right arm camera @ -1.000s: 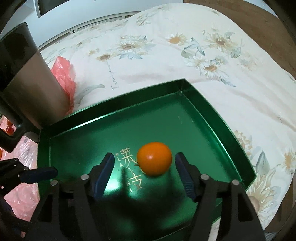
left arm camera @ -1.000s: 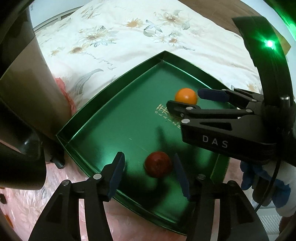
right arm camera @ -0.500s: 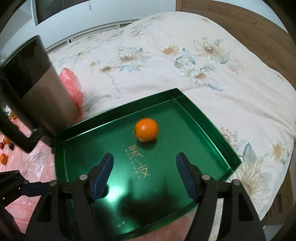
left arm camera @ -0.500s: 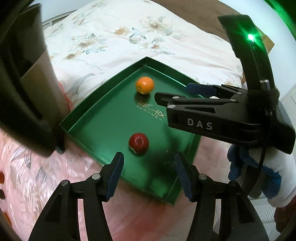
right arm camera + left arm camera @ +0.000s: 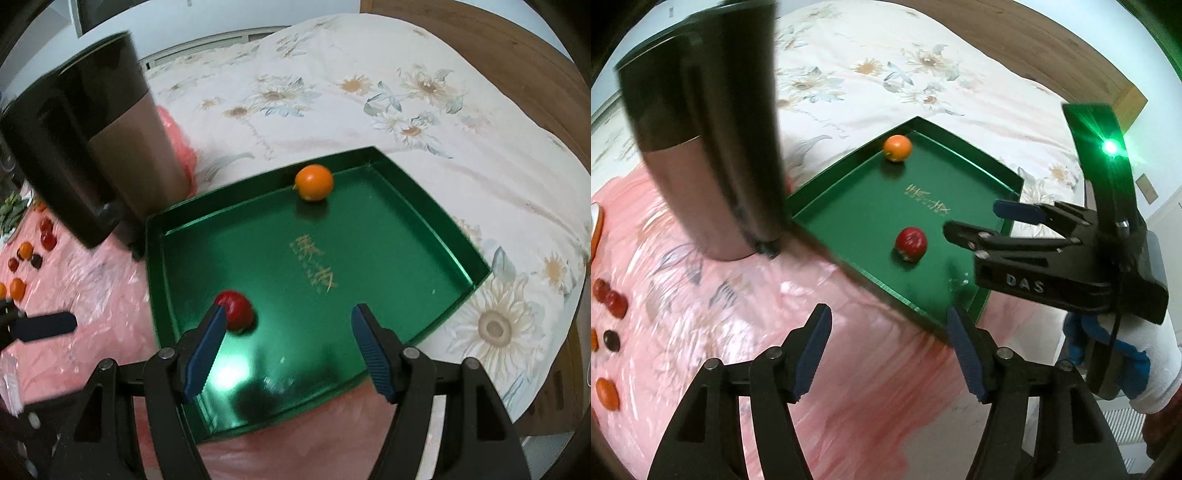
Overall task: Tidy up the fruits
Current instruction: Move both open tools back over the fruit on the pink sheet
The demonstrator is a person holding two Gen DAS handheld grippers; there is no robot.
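Both grippers have pulled back from the green tray (image 5: 424, 206) since a second ago, leaving the fruit behind. Left gripper (image 5: 890, 350): jaws have just been opening, nothing between them, over pink plastic sheet (image 5: 738, 295). Right gripper (image 5: 288, 347): jaws apart, empty, above tray's near edge. Orange fruit (image 5: 314, 182) sits against tray's far wall; red fruit (image 5: 236, 308) near its left wall. More small fruits (image 5: 26, 251) lie on the sheet, beside a dark bin (image 5: 92, 136).
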